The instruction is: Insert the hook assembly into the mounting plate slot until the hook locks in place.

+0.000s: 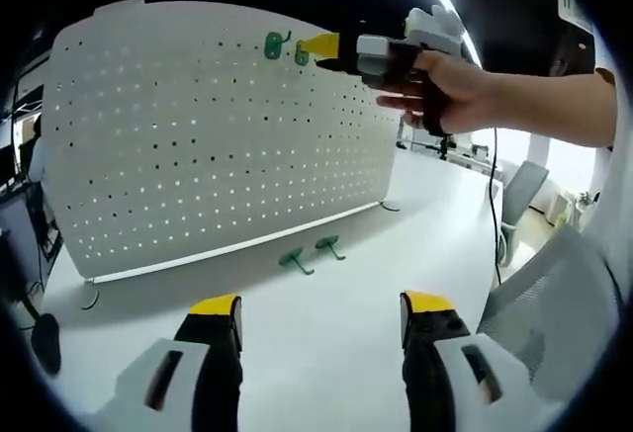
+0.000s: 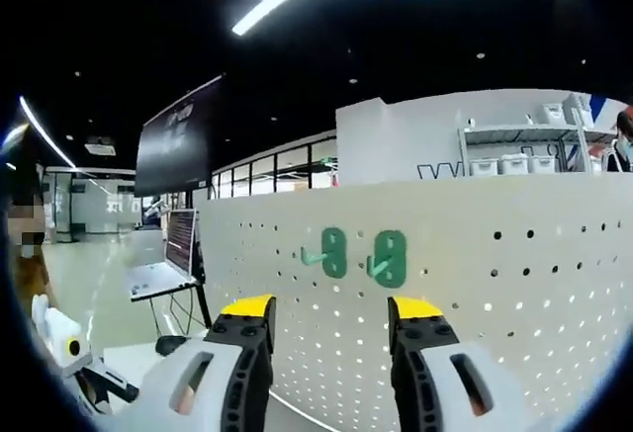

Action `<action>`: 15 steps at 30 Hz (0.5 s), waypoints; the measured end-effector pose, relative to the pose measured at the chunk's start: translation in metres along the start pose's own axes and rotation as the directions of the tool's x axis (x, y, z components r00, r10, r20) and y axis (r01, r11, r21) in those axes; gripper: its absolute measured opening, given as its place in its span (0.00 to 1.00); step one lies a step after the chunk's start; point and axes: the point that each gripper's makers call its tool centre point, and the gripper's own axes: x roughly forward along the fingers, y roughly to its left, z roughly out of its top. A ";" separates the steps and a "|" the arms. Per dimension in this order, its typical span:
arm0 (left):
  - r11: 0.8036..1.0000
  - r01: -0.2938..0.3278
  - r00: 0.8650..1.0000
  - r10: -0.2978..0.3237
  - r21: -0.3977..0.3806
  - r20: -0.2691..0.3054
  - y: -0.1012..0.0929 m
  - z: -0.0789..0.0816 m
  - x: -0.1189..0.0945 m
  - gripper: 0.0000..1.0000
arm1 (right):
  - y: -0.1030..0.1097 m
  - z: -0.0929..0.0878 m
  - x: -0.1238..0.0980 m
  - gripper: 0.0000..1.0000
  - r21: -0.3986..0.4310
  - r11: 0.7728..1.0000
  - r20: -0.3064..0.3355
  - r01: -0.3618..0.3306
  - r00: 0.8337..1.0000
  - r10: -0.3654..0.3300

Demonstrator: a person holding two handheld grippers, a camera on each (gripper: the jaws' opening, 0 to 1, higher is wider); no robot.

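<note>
A tall white perforated pegboard panel [image 1: 213,135] stands upright on small feet on the white tabletop [image 1: 326,333], filling the far left and middle of the left gripper view. It carries two green plastic hooks at its upper edge — the left mounted hook [image 1: 274,45] and the right mounted hook [image 1: 302,53], side by side. In the right gripper view the same pair shows close up: left mounted hook [image 2: 331,252], right mounted hook [image 2: 388,258], each a flat oval plate against the pegboard panel [image 2: 475,294] with its prong pointing left.

Two more green hooks lie loose on the tabletop just in front of the panel's foot: the left loose hook [image 1: 295,260] and the right loose hook [image 1: 329,246], near each other but apart. Four hooks in all.

The left gripper [image 1: 321,315] hangs low over the near tabletop, yellow-tipped jaws spread wide, nothing between them.

Far right, a hand holds the right gripper [image 1: 324,48] up at the panel's top — its yellow tip just beside the right mounted hook. The right gripper [image 2: 330,315] shows jaws wide apart and empty.
</note>
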 end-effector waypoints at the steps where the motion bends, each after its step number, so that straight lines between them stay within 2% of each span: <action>1: 1.000 0.000 1.000 0.000 0.000 -0.002 0.000 0.000 0.000 0.67 | 0.001 -0.001 0.000 0.45 0.001 1.000 -0.003 -0.006 1.000 0.006; 7: 1.000 -0.002 1.000 0.002 0.001 -0.001 0.000 0.000 0.000 0.67 | 0.003 0.000 -0.004 0.44 -0.010 1.000 -0.005 -0.016 1.000 0.015; 15: 1.000 0.000 1.000 0.000 0.000 -0.003 0.000 -0.001 0.000 0.66 | 0.005 -0.013 -0.023 0.45 -0.019 0.999 -0.031 -0.036 0.999 0.035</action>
